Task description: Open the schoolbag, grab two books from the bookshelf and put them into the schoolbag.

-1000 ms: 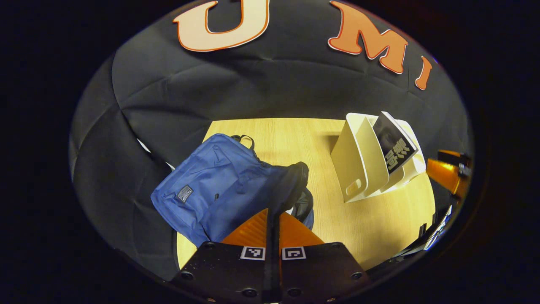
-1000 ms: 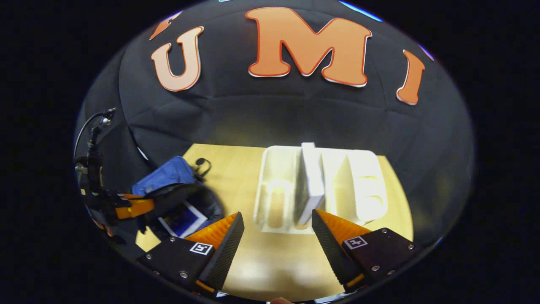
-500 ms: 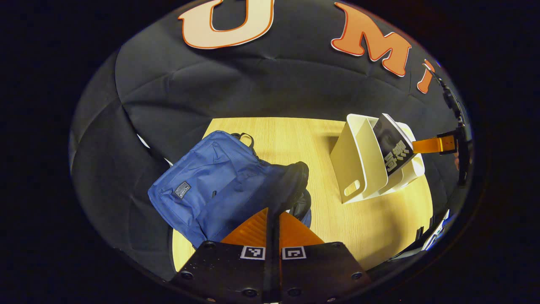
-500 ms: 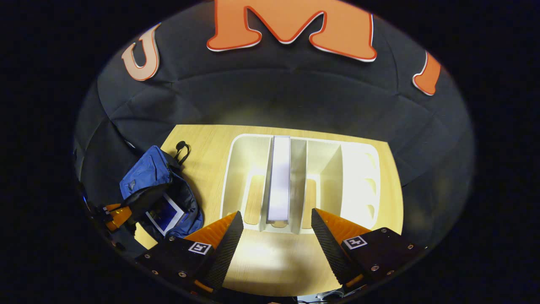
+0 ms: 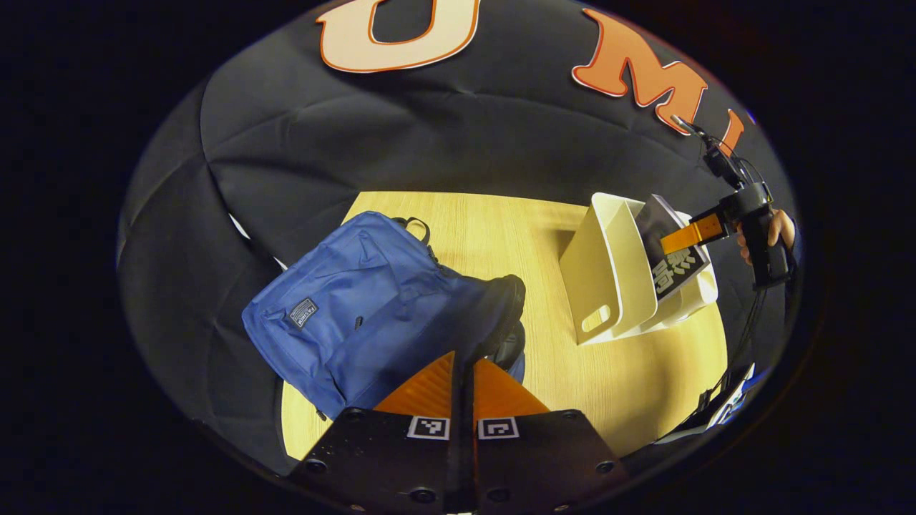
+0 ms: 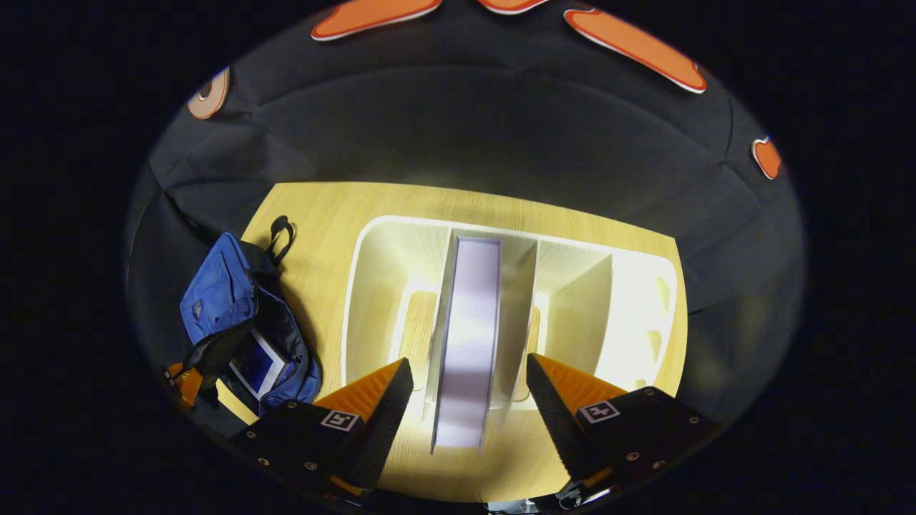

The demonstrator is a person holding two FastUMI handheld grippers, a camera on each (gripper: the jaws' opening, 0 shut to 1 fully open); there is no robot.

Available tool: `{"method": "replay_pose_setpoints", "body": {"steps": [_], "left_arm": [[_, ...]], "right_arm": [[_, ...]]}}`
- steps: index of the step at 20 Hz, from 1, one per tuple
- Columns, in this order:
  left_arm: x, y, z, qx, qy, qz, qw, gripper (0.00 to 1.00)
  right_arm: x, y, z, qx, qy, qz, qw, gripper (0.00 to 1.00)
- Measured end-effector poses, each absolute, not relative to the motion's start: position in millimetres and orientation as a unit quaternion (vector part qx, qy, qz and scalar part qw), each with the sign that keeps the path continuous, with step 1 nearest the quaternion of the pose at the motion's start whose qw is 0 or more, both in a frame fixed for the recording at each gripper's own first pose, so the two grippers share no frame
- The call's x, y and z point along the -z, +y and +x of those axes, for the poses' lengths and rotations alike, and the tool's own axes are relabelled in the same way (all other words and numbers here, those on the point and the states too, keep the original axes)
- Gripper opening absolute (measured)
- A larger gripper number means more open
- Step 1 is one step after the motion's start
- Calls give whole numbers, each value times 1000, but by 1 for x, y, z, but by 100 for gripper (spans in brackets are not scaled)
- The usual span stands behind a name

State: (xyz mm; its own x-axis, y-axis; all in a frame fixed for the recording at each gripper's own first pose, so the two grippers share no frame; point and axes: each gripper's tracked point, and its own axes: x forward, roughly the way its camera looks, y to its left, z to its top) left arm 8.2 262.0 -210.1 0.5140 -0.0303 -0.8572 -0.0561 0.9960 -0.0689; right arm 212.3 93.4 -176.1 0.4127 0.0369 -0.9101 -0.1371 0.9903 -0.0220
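Observation:
The blue schoolbag (image 5: 358, 300) lies on the wooden table, its dark mouth rim (image 5: 501, 307) pulled up. My left gripper (image 5: 464, 355) is shut on that rim. In the right gripper view the schoolbag (image 6: 215, 293) is open at the left, with a blue-and-white book (image 6: 259, 363) inside and the left gripper (image 6: 182, 379) at its mouth. The white bookshelf (image 6: 372, 286) holds one upright book (image 6: 469, 322). My right gripper (image 6: 469, 361) is open above it, one finger on each side, not touching. From the left gripper view, that dark-covered book (image 5: 676, 268) leans in the bookshelf (image 5: 608, 272), with the right gripper (image 5: 690, 234) at its top.
A hand (image 5: 776, 229) holds the right gripper beyond the bookshelf. Bare wooden table (image 5: 515, 236) lies between the schoolbag and the bookshelf. The black cloth wall closes the table at the back and left. The bookshelf's other slots (image 6: 572, 293) hold nothing.
My right gripper has moved forward and down over the bookshelf until its open fingers straddle the upright book. My left gripper has kept its hold on the schoolbag rim, shifting only slightly.

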Motion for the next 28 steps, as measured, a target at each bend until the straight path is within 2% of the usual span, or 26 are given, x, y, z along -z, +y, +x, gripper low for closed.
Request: {"method": "replay_pose_setpoints", "body": {"steps": [1,2,3,4,5,6,7,8,9,14,15,16,17,28], "left_arm": [[212,263,8,-8,493,-45,869,0],[212,263,8,-7,494,-46,868,0],[213,263,8,-7,494,-48,868,1],[213,263,9,-7,494,-49,868,1],[213,263,8,-7,494,-51,868,0],[215,262,7,-6,495,-53,867,0],[215,263,6,-6,495,-54,867,0],[216,262,6,-5,496,-56,867,1],[218,262,5,-6,496,-59,866,1],[219,260,5,-1,496,-61,866,0],[219,260,5,-1,494,-61,867,0],[219,260,6,-1,494,-62,867,0],[219,260,6,-1,494,-61,867,0],[213,258,7,5,488,-35,872,0]], "right_arm": [[181,94,213,-50,546,-47,835,86],[185,95,213,-53,553,-47,830,84],[189,94,212,-50,559,-50,826,75],[191,92,212,-48,563,-54,824,71],[194,90,214,-42,563,-58,823,61],[199,89,215,-39,565,-58,822,46],[196,87,214,-40,568,-59,820,43],[197,87,215,-38,566,-59,822,33],[196,86,215,-41,565,-62,822,40],[194,83,215,-37,560,-41,827,36],[193,83,216,-34,553,-33,832,34],[188,80,214,-37,548,-27,835,26],[182,77,210,-39,544,-18,838,34],[81,59,156,-82,463,71,880,33]]}}
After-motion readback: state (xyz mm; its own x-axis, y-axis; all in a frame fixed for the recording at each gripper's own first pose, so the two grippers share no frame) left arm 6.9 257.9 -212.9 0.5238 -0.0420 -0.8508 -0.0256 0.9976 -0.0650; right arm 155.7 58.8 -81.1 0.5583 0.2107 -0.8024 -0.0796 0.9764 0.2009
